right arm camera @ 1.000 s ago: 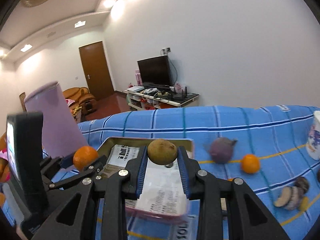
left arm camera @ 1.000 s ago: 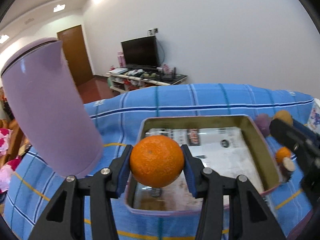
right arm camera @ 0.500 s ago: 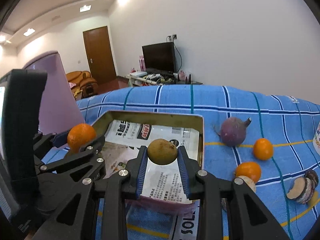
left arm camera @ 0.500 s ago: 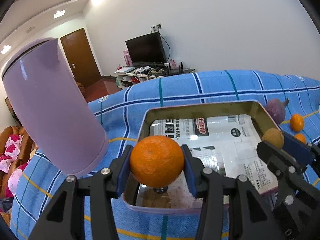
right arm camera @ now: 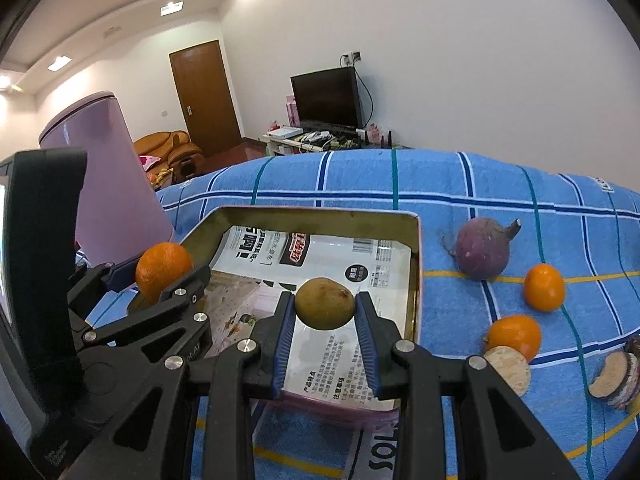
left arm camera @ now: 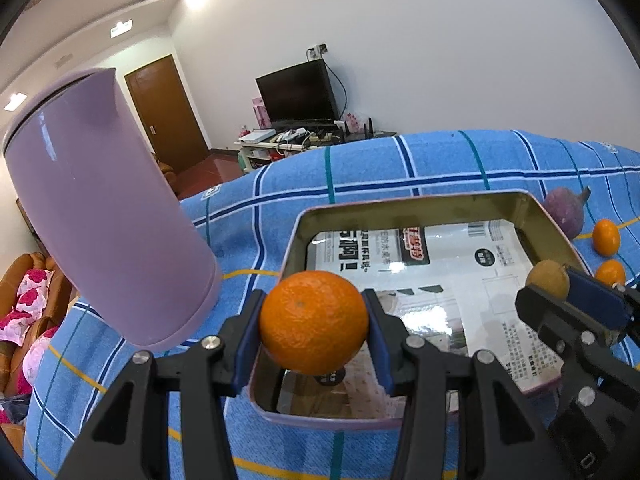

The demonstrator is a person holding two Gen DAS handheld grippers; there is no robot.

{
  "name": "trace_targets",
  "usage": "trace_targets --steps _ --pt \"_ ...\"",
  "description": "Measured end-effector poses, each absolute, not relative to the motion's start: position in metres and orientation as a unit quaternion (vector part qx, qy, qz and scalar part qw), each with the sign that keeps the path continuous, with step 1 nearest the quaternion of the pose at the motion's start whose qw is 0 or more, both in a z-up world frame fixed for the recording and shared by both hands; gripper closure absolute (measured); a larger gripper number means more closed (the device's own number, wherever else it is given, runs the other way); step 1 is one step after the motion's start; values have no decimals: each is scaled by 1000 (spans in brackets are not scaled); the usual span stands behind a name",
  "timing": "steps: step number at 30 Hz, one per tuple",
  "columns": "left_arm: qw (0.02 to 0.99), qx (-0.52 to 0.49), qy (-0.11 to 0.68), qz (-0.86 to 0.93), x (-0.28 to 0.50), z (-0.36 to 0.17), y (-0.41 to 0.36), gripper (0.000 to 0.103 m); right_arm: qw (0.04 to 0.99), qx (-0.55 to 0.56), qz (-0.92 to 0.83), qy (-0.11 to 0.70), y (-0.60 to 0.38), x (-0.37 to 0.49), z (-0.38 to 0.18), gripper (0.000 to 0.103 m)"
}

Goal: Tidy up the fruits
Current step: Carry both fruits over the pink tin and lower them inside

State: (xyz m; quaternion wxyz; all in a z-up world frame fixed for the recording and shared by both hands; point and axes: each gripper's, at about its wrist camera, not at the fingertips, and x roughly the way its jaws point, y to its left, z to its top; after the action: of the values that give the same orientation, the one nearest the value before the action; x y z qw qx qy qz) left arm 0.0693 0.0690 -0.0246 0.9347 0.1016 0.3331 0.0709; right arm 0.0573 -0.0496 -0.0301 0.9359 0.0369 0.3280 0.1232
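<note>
My left gripper (left arm camera: 314, 322) is shut on a large orange (left arm camera: 314, 322) and holds it over the near left corner of a metal tray (left arm camera: 292, 240) lined with printed paper. My right gripper (right arm camera: 325, 309) is shut on a small brown fruit (right arm camera: 325, 309) and holds it over the tray's (right arm camera: 416, 264) near right part. Each gripper shows in the other's view: the right one (left arm camera: 560, 292) with its fruit, the left one (right arm camera: 160, 276) with its orange.
A tall purple jug (left arm camera: 104, 208) stands left of the tray on the blue checked cloth. Right of the tray lie a purple root (right arm camera: 484, 248), two small oranges (right arm camera: 544, 287) (right arm camera: 514, 336) and cut slices (right arm camera: 612, 376). A TV stand is far behind.
Both grippers have moved forward and lower over the tray with their fruits still held. The right gripper has come in closer beside the left one.
</note>
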Motion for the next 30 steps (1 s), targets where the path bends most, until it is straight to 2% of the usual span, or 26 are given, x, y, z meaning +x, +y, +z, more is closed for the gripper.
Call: trace_targets --steps 10,16,30 --pt "942 128 304 58 58 -20 54 54 932 55 123 336 -54 59 -35 70" --pt "935 92 340 28 66 -25 62 54 932 56 121 336 -56 58 -35 70" --pt "929 52 366 17 73 -30 69 53 929 50 131 341 -53 60 -37 70"
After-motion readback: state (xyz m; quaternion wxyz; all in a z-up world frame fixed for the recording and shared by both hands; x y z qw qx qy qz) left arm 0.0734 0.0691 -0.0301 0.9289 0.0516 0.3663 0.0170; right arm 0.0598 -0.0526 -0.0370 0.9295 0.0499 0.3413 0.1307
